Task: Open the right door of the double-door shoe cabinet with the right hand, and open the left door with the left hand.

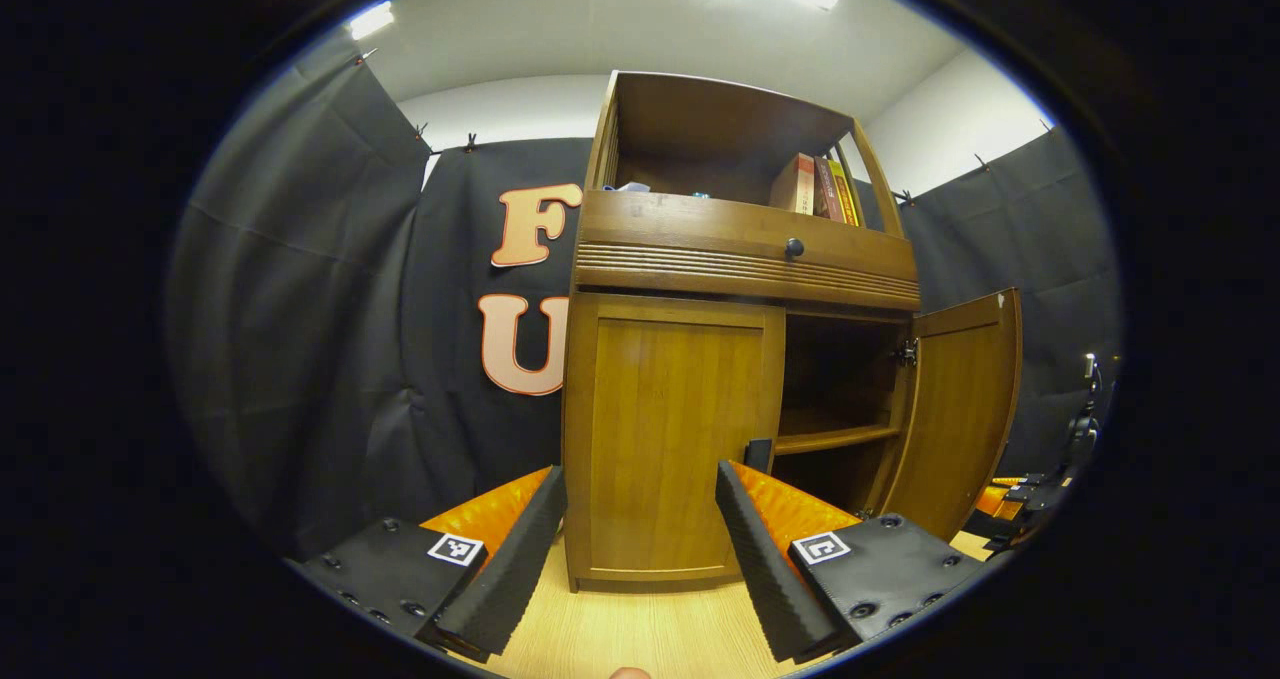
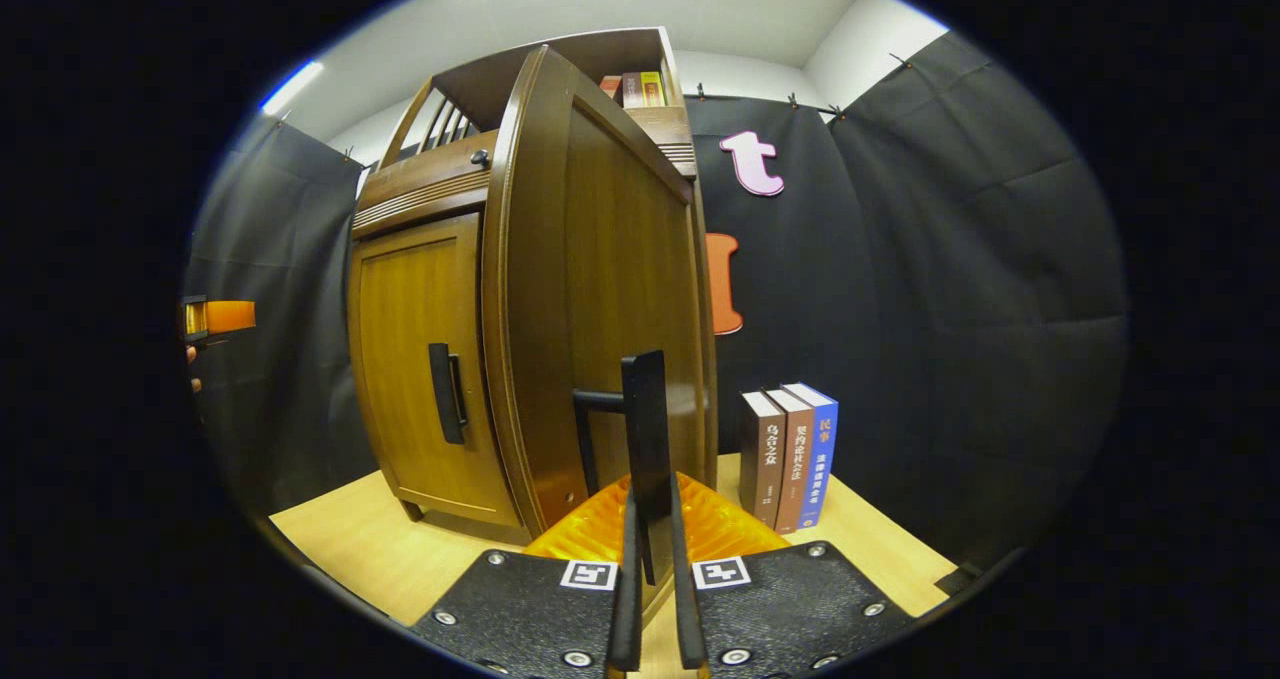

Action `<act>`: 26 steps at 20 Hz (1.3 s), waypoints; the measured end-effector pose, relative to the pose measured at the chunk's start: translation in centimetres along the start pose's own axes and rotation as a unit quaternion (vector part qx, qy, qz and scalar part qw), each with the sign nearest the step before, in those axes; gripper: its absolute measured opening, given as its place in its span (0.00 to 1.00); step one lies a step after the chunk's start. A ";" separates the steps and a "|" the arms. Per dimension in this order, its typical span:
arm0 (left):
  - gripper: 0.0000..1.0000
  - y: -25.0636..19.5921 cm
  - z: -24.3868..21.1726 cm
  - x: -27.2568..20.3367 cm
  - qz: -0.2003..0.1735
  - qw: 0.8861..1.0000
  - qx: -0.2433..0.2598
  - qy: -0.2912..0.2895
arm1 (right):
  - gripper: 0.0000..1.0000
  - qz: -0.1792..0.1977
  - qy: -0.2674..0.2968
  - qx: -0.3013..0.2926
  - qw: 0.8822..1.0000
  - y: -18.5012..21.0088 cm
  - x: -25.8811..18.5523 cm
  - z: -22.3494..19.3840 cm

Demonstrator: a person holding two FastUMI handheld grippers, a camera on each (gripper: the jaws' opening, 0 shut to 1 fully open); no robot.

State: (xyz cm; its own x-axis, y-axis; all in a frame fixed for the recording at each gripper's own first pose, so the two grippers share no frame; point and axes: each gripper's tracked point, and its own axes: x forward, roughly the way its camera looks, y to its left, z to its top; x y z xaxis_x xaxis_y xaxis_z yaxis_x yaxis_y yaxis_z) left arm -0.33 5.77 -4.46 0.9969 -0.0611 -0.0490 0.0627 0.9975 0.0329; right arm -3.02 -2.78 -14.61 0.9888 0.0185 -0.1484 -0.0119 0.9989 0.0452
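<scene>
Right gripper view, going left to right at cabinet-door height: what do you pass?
left gripper → closed left door → its handle → open right door → right door's handle, clamped by the right gripper → three standing books.

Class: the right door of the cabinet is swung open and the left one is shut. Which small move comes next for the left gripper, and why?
Probably the left gripper should ease forward and rightward to the left door's handle. Its fingers stand open in front of the left door, which is shut, while the right door is open with the right gripper shut on that door's handle.
</scene>
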 end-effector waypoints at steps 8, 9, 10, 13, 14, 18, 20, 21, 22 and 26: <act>0.94 -0.6 -0.4 -0.1 -0.017 1.000 0.007 0.000 | 0.03 -0.039 -0.003 0.000 0.999 -4.5 -0.6 0.3; 0.94 -0.8 -0.2 -0.2 -0.019 1.000 0.008 0.000 | 0.03 -0.036 -0.003 0.003 0.999 -4.6 -0.6 0.4; 0.94 -0.8 -0.2 -0.1 -0.021 1.000 0.008 0.000 | 0.03 -0.034 -0.004 0.004 0.999 -5.2 -0.3 0.5; 0.95 -0.9 -0.5 -0.1 -0.026 1.000 0.008 0.003 | 0.13 -0.024 -0.006 0.006 1.000 -5.5 -0.2 0.4; 0.95 -0.9 -0.6 -0.1 -0.027 1.000 0.009 0.004 | 0.04 -0.019 -0.006 0.009 1.000 -5.5 -0.2 0.4; 0.94 -1.0 -0.6 -0.1 -0.031 0.999 0.011 0.005 | 0.05 -0.013 -0.008 0.019 1.000 -6.3 -0.3 0.3; 0.94 -1.1 -0.7 -0.2 -0.036 0.999 0.012 0.007 | 0.11 -0.015 -0.008 0.023 1.000 -6.6 -0.6 0.4; 0.94 -1.2 -0.7 -0.3 -0.037 0.999 0.013 0.008 | 0.00 -0.017 -0.008 0.024 1.000 -6.8 -0.8 0.3; 0.94 -1.2 -0.8 -0.3 -0.039 0.999 0.014 0.010 | 0.07 -0.022 -0.009 0.024 0.999 -7.2 -1.1 0.3; 0.96 -1.2 -1.0 -0.4 -0.044 0.999 0.019 0.013 | 0.12 -0.045 -0.014 0.009 0.999 -8.6 -1.8 0.4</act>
State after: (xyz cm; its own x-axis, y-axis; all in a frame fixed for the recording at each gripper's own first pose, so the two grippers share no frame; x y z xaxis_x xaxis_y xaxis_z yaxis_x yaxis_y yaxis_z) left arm -0.87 4.66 -5.43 0.9858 -0.1477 -0.0800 0.1531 0.9860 0.0661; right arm -4.63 -11.42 -14.31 0.9897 -0.0719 -0.1241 0.0788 0.9956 0.0512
